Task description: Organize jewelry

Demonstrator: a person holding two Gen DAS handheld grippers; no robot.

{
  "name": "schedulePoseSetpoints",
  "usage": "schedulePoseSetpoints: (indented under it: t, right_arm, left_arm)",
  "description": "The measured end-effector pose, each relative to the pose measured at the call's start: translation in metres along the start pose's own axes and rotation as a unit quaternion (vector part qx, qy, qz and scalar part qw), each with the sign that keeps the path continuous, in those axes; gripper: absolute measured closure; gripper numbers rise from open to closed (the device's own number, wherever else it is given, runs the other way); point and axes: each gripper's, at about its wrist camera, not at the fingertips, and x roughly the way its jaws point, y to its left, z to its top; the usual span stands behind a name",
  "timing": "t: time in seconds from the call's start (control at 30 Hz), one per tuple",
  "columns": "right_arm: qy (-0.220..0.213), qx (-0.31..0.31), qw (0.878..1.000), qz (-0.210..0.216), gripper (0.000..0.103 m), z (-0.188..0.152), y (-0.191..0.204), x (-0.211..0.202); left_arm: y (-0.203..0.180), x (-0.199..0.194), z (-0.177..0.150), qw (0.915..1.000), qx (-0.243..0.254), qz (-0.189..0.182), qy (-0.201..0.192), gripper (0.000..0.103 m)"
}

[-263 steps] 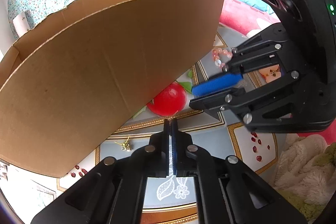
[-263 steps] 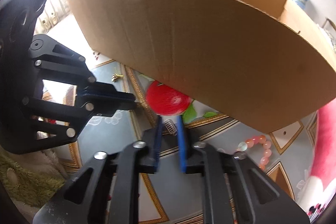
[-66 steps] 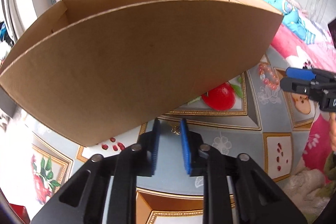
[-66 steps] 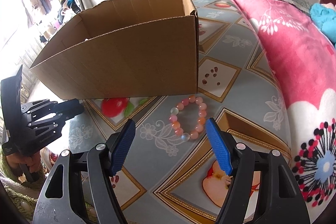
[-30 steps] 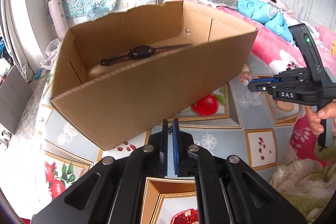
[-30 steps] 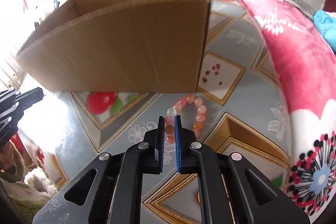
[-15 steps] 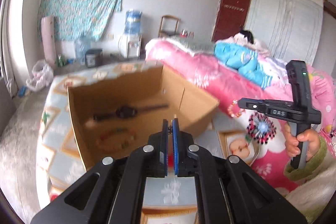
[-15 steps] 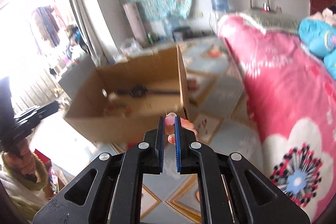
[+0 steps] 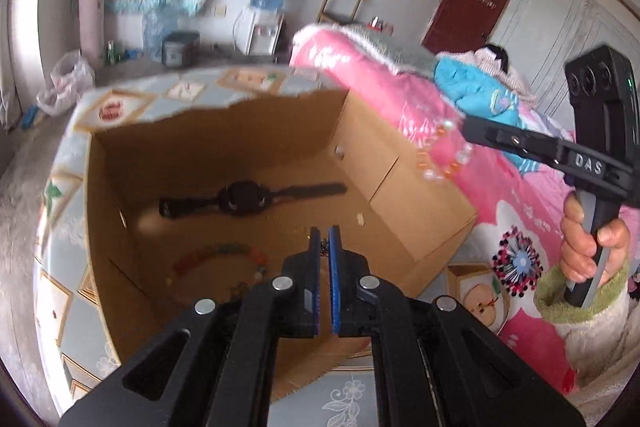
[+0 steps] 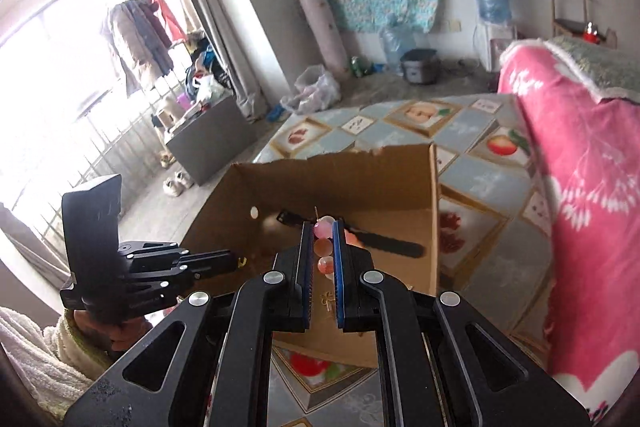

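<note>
- Two grippers hang over the open cardboard box, each carrying something
- The right gripper is clamped on a bead bracelet; pink and orange beads show between its blue pads, low centre of the right wrist view; in the left wrist view the bracelet dangles from its tip at the upper right, above the box's right wall
- The left gripper has its fingers pressed together on something small and dark, possibly a thin chain or earring; the view is too blurred to name it
- Already on the box floor: a black watch across the middle and a multicoloured bead strand in the lower left
- To do this step well, I judge each hand should come clear inside the walls, drop low, then part its fingers over bare floor so nothing tangles with the strand or watch
- Writing: white letters "DAS" on the right gripper's side; no other text is readable
</note>
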Motion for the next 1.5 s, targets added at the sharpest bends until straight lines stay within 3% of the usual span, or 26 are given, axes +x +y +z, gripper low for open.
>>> schedulePoseSetpoints:
  t: [0.1,0.2,0.33,0.5,0.7,0.8,0.93,1.07,1.23,1.37,1.5]
  right_arm:
    - [0.062,0.005,0.998,-0.001,0.096,0.004,-0.008,0.039]
    - [0.097,0.003,0.995,-0.007,0.096,0.006,-0.010,0.059]
    - [0.128,0.000,0.992,-0.009,0.096,0.009,-0.013,0.071]
    - [0.151,-0.007,0.988,-0.019,0.096,0.014,-0.014,0.082]
    - [0.187,-0.027,0.981,-0.044,0.096,0.015,-0.015,0.099]
    - [0.195,-0.028,0.979,-0.045,0.090,0.012,-0.013,0.099]
    - [0.172,-0.018,0.983,-0.053,0.085,0.010,-0.012,0.080]
    - [0.120,0.009,0.991,-0.052,0.081,0.007,-0.011,0.040]
    - [0.037,0.014,0.997,-0.069,0.046,-0.008,0.009,-0.017]
    - [-0.015,0.009,0.997,-0.082,0.024,-0.034,0.034,-0.052]
    - [-0.038,0.009,0.993,-0.110,0.010,-0.057,0.052,-0.062]
  left_arm:
    - [0.005,0.019,-0.003,0.9991,-0.003,0.002,0.042,0.099]
    - [0.008,0.031,-0.007,0.9975,-0.004,0.005,0.070,0.098]
    - [0.015,0.038,-0.011,0.9957,-0.013,0.007,0.091,0.084]
    - [0.019,0.032,-0.015,0.9966,-0.015,0.010,0.080,0.078]
    - [0.021,0.016,-0.015,0.9986,-0.017,0.035,0.036,0.067]
    - [0.020,0.007,-0.015,0.9985,-0.018,0.050,0.017,0.059]
    - [0.017,-0.004,-0.017,0.9973,-0.016,0.072,-0.002,0.051]
    - [0.009,-0.019,-0.019,0.9941,-0.005,0.106,-0.025,0.039]
    - [-0.004,-0.048,-0.022,0.9859,-0.001,0.148,-0.078,0.005]
    - [-0.017,-0.072,-0.026,0.9739,-0.011,0.191,-0.122,0.005]
    - [-0.026,-0.084,-0.030,0.9628,-0.035,0.234,-0.131,0.005]
